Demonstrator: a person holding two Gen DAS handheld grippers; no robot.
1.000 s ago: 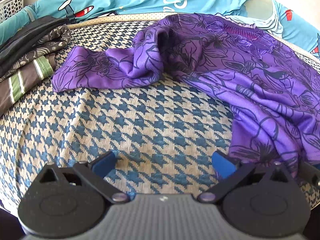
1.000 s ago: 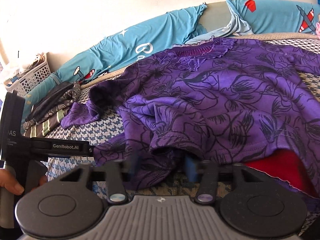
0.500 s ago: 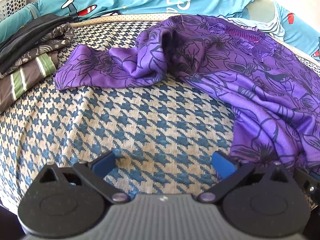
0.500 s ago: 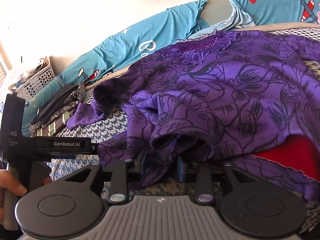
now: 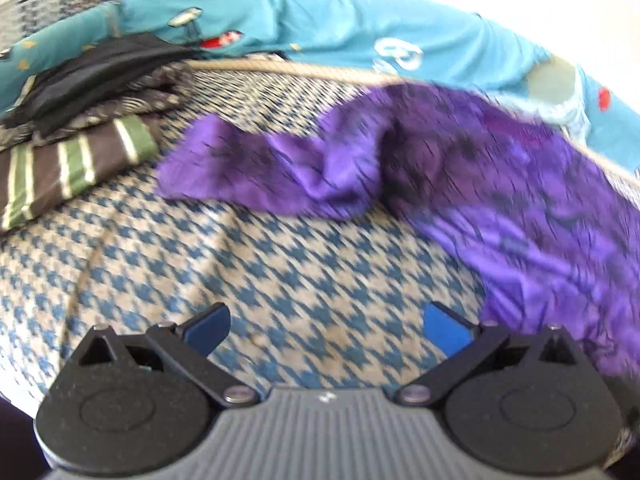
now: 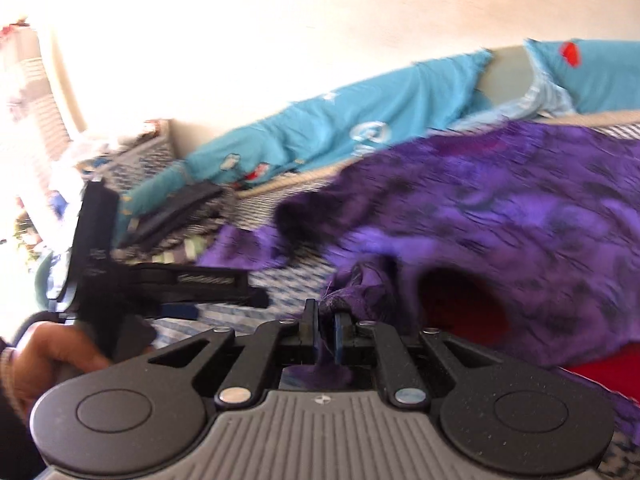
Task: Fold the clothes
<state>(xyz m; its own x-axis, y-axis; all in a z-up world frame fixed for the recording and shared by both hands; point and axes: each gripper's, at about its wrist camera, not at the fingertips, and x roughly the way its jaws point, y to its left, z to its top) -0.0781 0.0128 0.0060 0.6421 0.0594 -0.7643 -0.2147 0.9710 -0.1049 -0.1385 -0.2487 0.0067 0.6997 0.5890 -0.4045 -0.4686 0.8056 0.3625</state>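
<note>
A purple flower-print top (image 5: 500, 200) lies crumpled on the blue-and-cream houndstooth bed cover (image 5: 280, 272), one sleeve stretched out to the left. My left gripper (image 5: 326, 330) is open and empty above the bare cover, left of the top's hem. In the right wrist view the same purple top (image 6: 500, 208) fills the right side, its red inside showing at the lifted hem. My right gripper (image 6: 326, 332) is shut on a bunch of the hem. A hand (image 6: 52, 356) holds the left gripper's handle at the left.
Folded dark and striped clothes (image 5: 72, 128) are stacked at the far left of the bed. Turquoise cartoon-print bedding (image 5: 320, 28) lines the back edge. A white laundry basket (image 5: 44, 0) stands at the far left corner, against a pale wall (image 6: 320, 40).
My right gripper has closed onto the hem of the purple top and lifted it, which bares the red inside. The left gripper has swung a little and stays open.
</note>
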